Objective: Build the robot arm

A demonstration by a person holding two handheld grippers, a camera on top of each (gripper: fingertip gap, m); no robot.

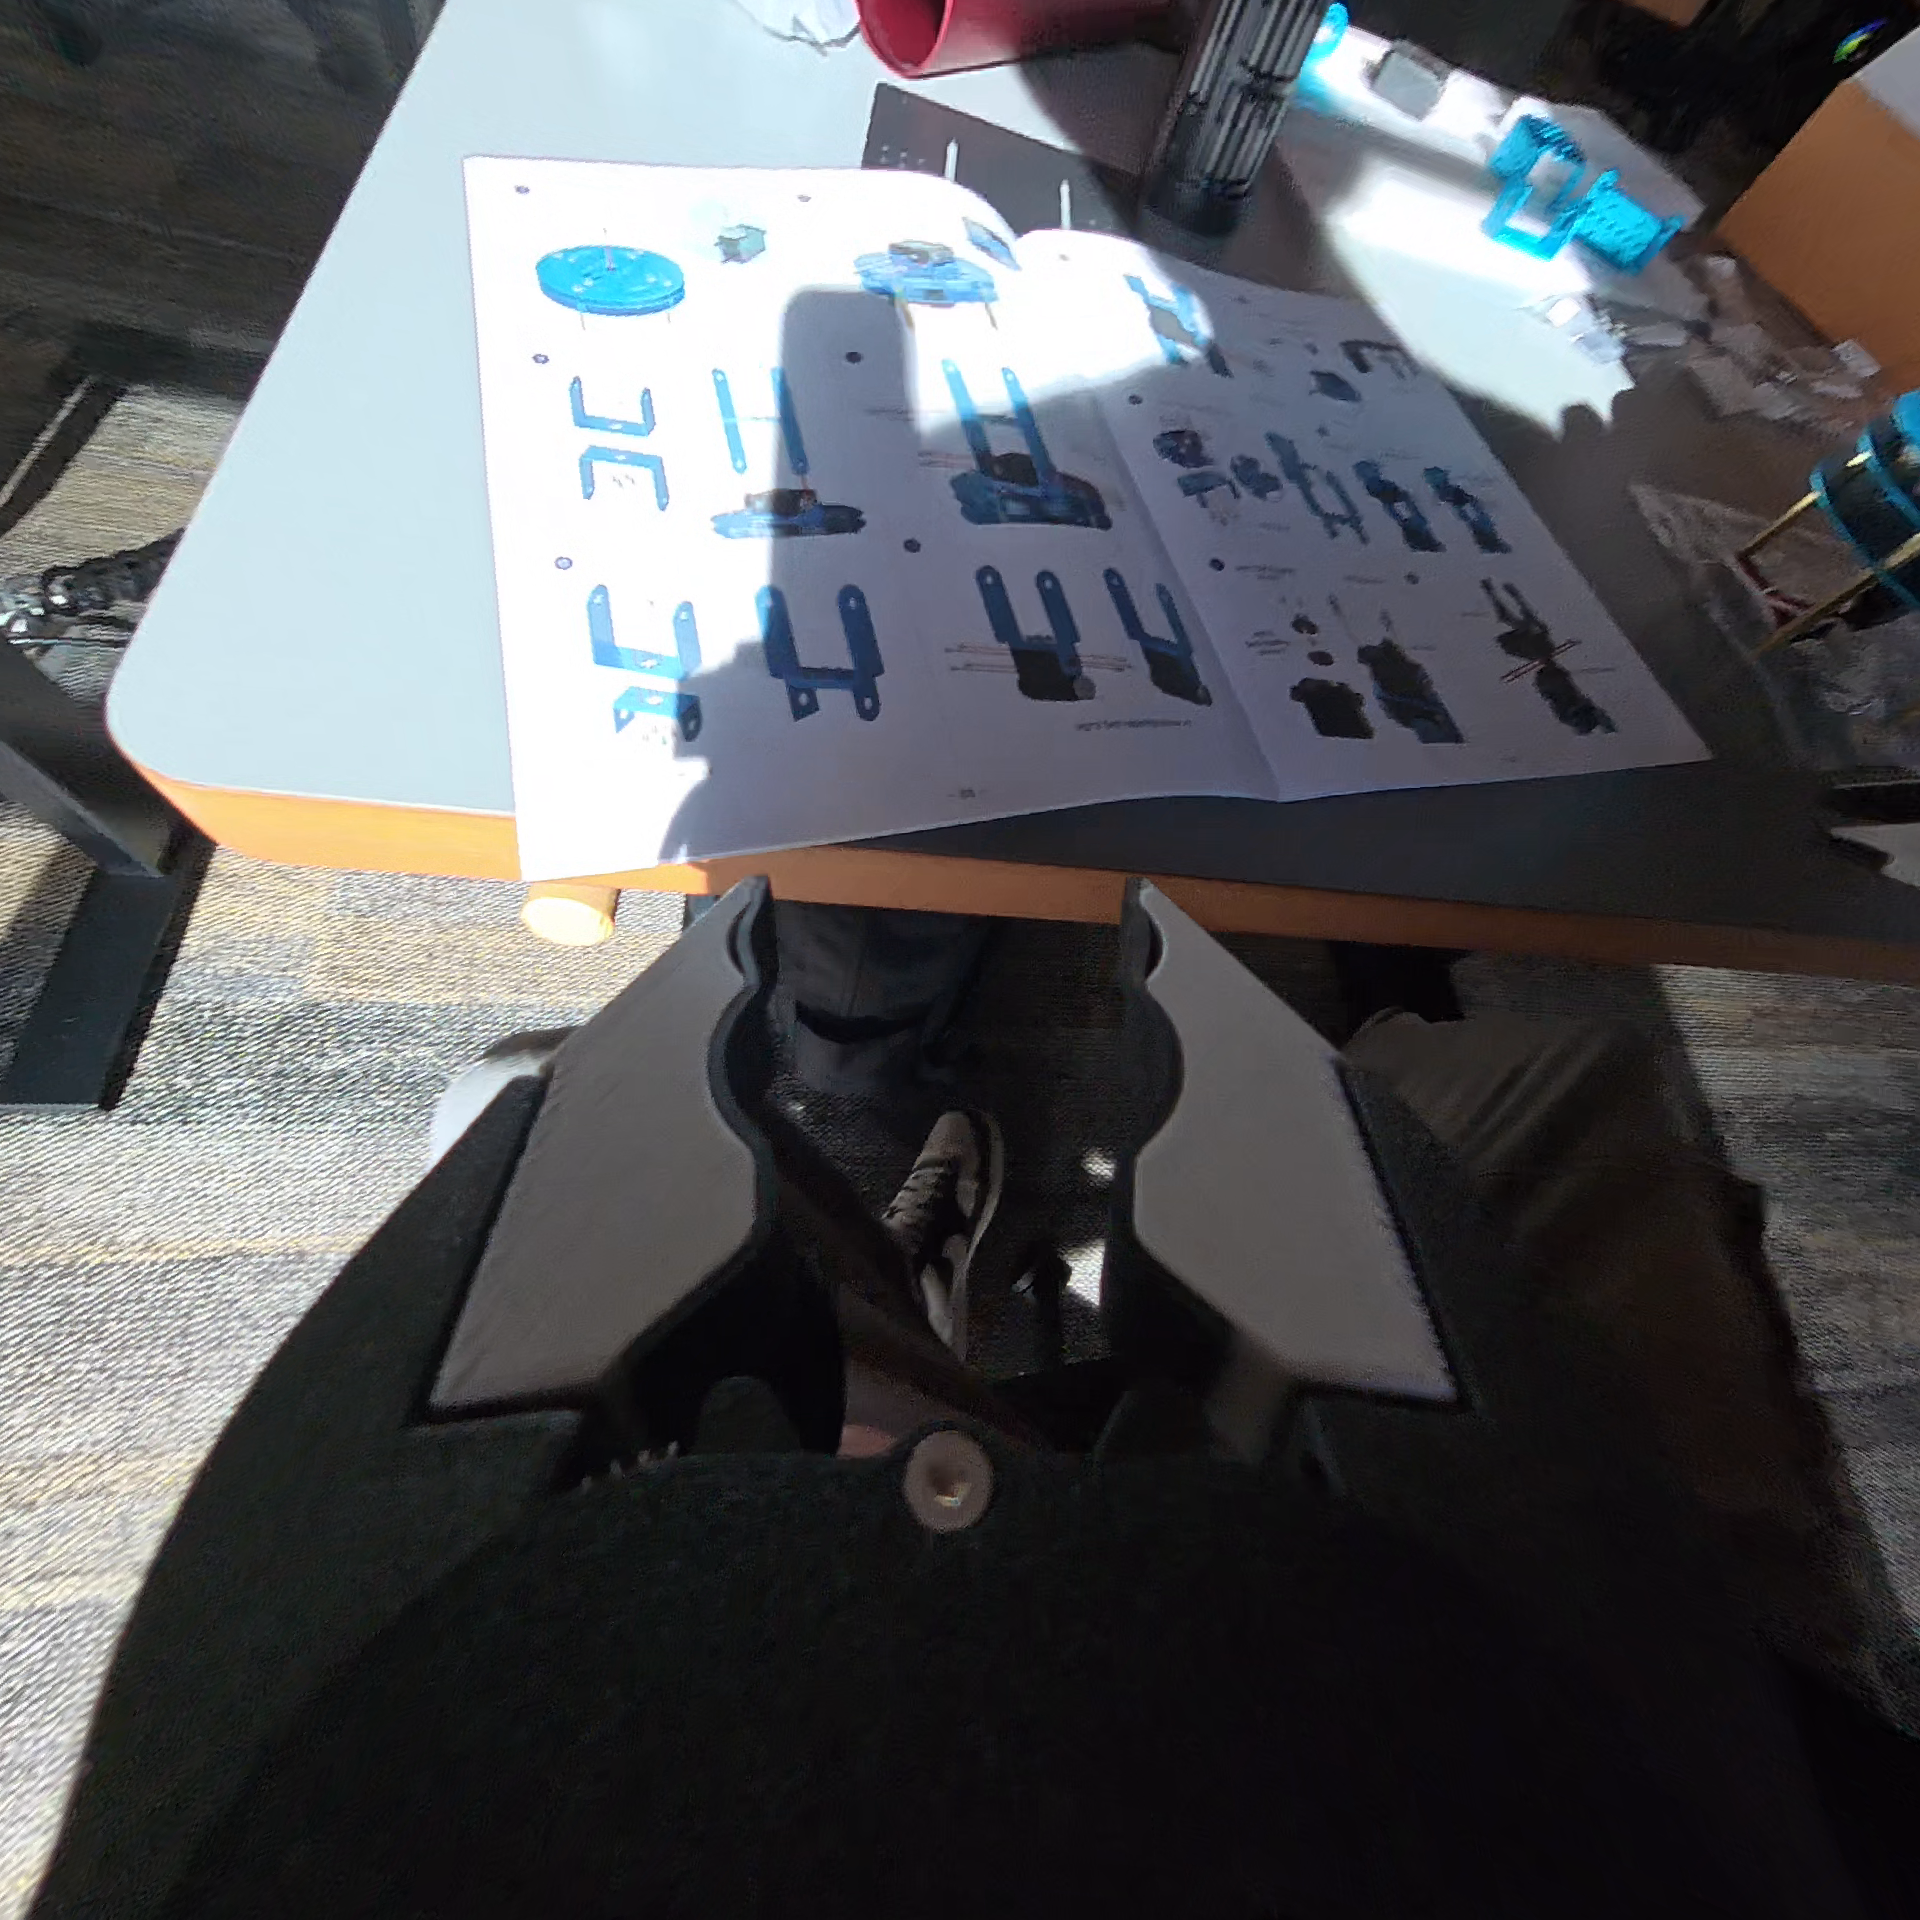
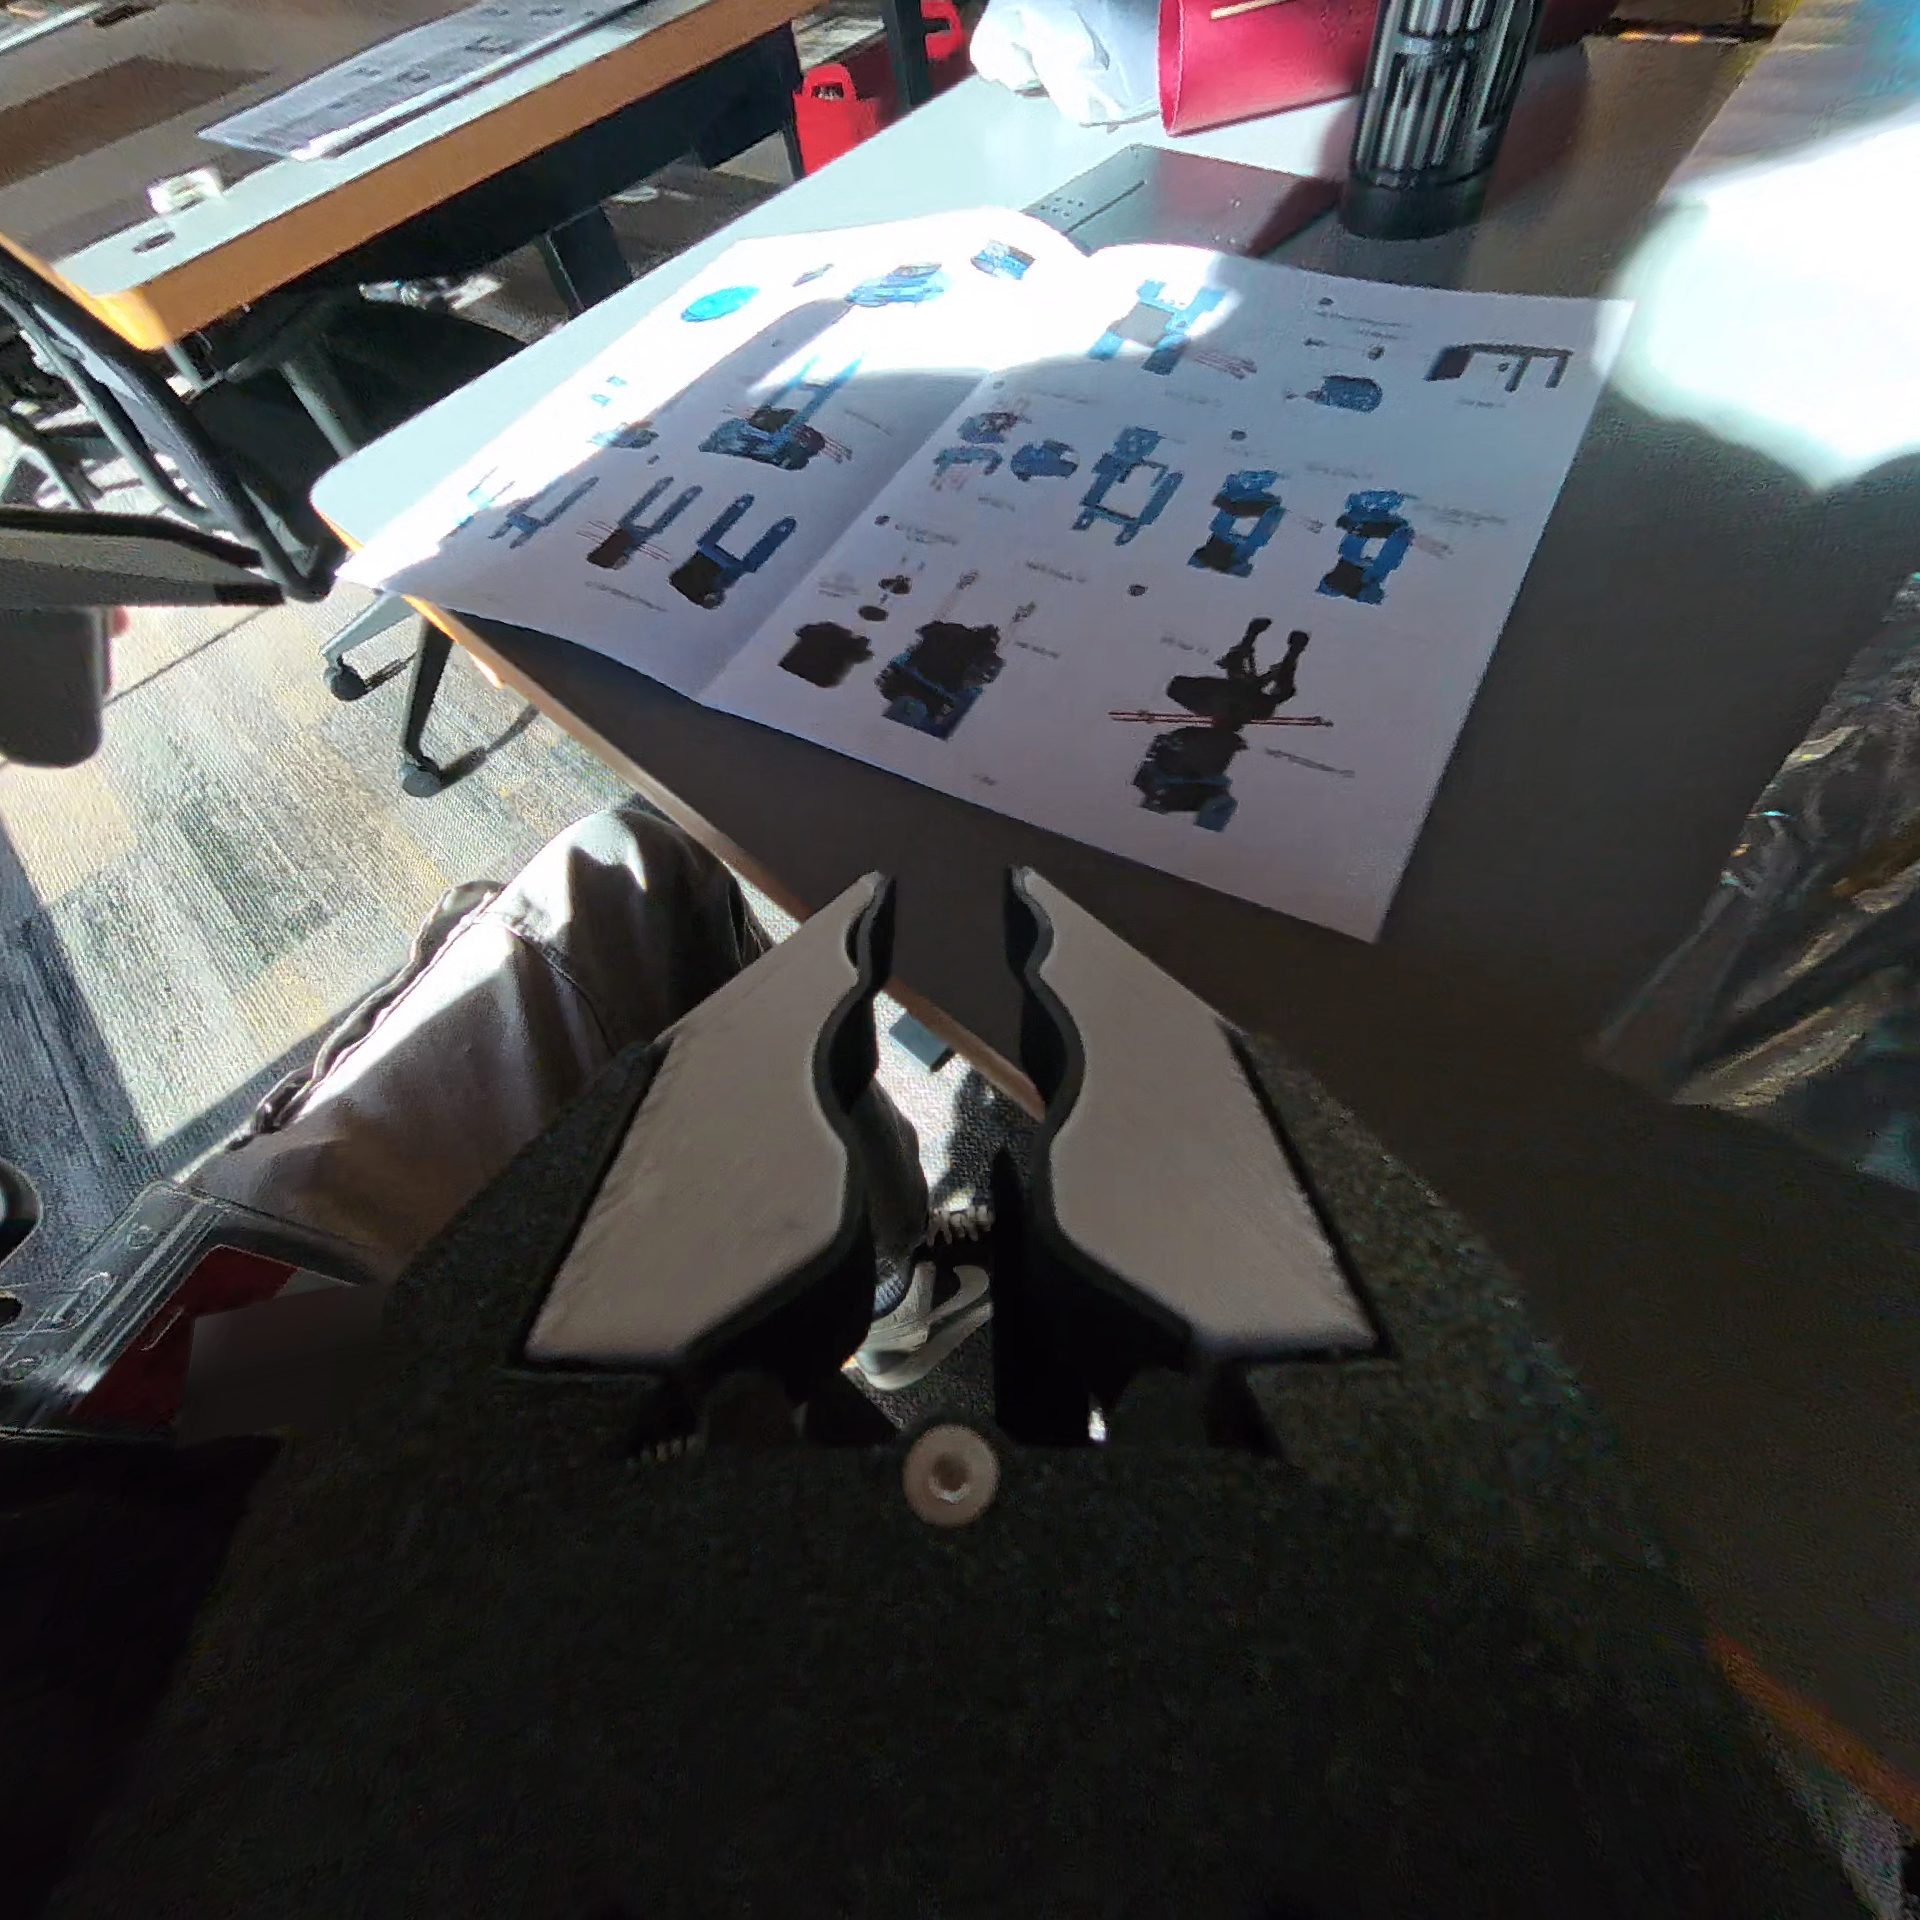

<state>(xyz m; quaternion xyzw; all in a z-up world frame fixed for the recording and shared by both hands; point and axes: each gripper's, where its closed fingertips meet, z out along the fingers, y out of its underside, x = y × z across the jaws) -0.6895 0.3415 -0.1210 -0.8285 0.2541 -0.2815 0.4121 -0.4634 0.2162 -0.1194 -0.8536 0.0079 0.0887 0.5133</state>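
Both grippers hold nothing: the left gripper (image 1: 945, 904) gapes wide and the right gripper (image 2: 951, 899) stands narrowly parted, seemingly, near the desk's (image 1: 312, 582) front edge, where an open booklet (image 1: 935, 520) lies untouched.

Left wrist view: red container (image 1: 966, 31) cut off by top edge; only its rim and part of its side show. Black ribbed cylinder (image 1: 1231, 104) also cropped at top. Blue round assembly (image 1: 1881, 509) cut by right edge. Booklet (image 1: 935, 520) diagrams blurred, fine print too small to tell.

Right wrist view: crinkled dark plastic bag (image 2: 1797, 883) cropped at right, contents unclear. White cloth-like bundle (image 2: 1070, 52) cut at top.
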